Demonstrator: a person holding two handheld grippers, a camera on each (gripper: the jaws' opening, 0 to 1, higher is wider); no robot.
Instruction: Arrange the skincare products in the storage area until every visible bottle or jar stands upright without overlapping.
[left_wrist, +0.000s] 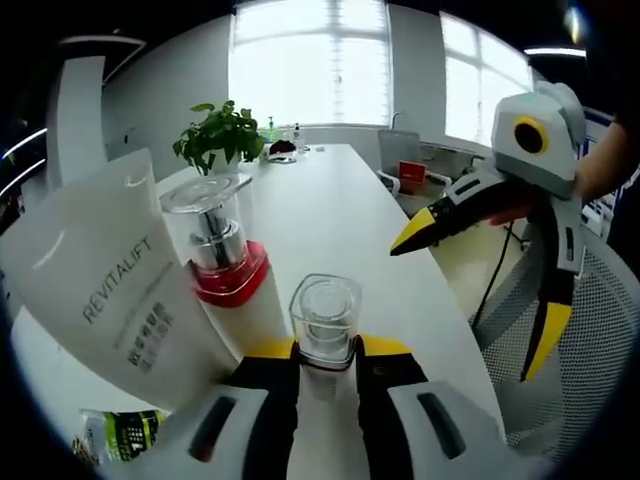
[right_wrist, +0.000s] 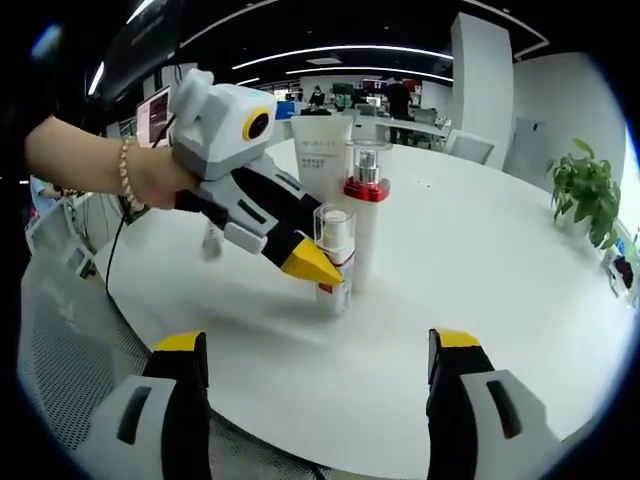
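Where the left gripper (left_wrist: 325, 350) closes its yellow-tipped jaws on the small clear-capped bottle (left_wrist: 325, 320), the bottle's lower body is hidden between them. Just beside it, left of the jaws, stands the taller red-collared pump bottle (left_wrist: 225, 265), with the white REVITALIFT tube (left_wrist: 110, 290) touching behind. Bare white table (left_wrist: 340, 215) runs ahead to a potted plant (left_wrist: 220, 135). The right gripper (right_wrist: 320, 350) hangs wide open near the table's edge, nothing between its jaws.
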